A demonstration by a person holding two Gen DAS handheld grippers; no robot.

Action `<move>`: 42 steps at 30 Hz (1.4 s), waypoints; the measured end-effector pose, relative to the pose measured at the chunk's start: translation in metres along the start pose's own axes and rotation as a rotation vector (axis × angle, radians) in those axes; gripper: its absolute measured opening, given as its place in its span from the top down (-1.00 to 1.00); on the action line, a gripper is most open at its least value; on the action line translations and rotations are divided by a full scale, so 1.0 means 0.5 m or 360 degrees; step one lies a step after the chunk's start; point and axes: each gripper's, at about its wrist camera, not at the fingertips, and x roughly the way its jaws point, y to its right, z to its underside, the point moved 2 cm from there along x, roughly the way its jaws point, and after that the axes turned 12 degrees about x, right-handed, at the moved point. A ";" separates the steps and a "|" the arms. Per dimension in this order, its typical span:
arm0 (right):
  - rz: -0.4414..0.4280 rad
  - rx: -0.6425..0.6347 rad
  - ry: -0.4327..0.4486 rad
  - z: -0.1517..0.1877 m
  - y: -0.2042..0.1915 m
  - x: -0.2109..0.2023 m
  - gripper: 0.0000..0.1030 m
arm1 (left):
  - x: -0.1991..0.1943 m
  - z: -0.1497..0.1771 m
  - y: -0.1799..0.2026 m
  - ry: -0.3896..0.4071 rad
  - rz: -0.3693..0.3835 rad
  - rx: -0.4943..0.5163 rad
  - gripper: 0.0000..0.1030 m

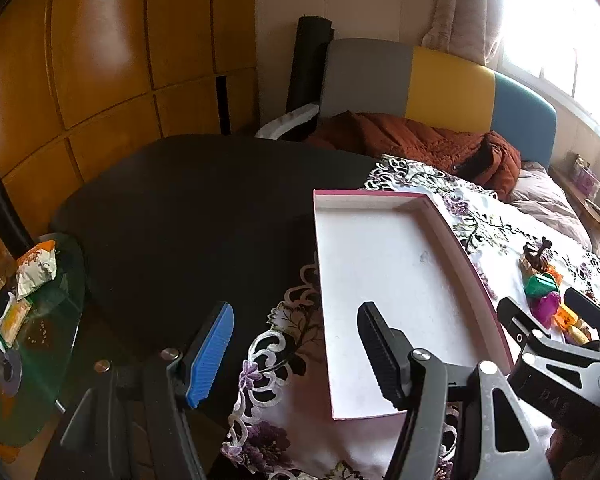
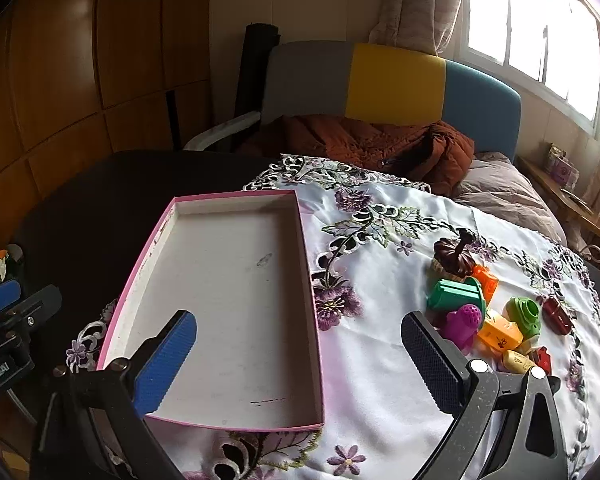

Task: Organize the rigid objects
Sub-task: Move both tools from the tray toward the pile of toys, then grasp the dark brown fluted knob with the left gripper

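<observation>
Plainly pink-rimmed white tray [image 2: 228,304]

In the right wrist view, the right gripper [image 2: 298,354] hides the near edge of the toy pile [image 2: 496,320] beside the box [image 2: 236,280]; the small pieces there are too tangled to name. The left gripper [image 2: 4,320] is cut off left of the box.
</observation>
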 end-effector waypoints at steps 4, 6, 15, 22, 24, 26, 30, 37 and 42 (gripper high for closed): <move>0.0002 -0.0004 -0.0005 -0.001 0.004 0.002 -1.00 | 0.002 0.000 0.004 -0.0009 0.0012 0.0008 -0.27; 0.0003 -0.0010 -0.0002 -0.003 0.004 0.003 -1.00 | 0.002 0.000 0.007 -0.0009 0.0012 0.0014 -0.27; 0.0008 -0.0037 0.0003 -0.013 0.025 0.007 -1.00 | 0.000 0.000 0.015 -0.0010 0.0029 0.0043 -0.27; 0.0038 -0.0019 0.0019 -0.028 0.056 0.004 -1.00 | 0.000 -0.003 0.027 -0.0020 0.0040 0.0074 -0.27; 0.0047 -0.0007 0.0020 -0.033 0.066 0.004 -1.00 | 0.000 -0.004 0.031 -0.0023 0.0042 0.0087 -0.27; 0.0053 0.0002 0.0028 -0.040 0.078 0.003 -1.00 | 0.000 -0.006 0.034 -0.0026 0.0047 0.0095 -0.27; 0.0080 0.0029 0.0044 -0.057 0.104 0.001 -1.00 | 0.002 -0.008 0.039 -0.0030 0.0058 0.0106 -0.27; 0.0092 0.0101 0.0054 -0.092 0.168 -0.001 -1.00 | 0.007 -0.013 0.051 -0.0037 0.0138 0.0147 -0.27; 0.0055 0.0275 0.0074 -0.137 0.275 -0.006 -1.00 | -0.006 -0.018 0.070 0.0032 0.0463 0.0178 -0.38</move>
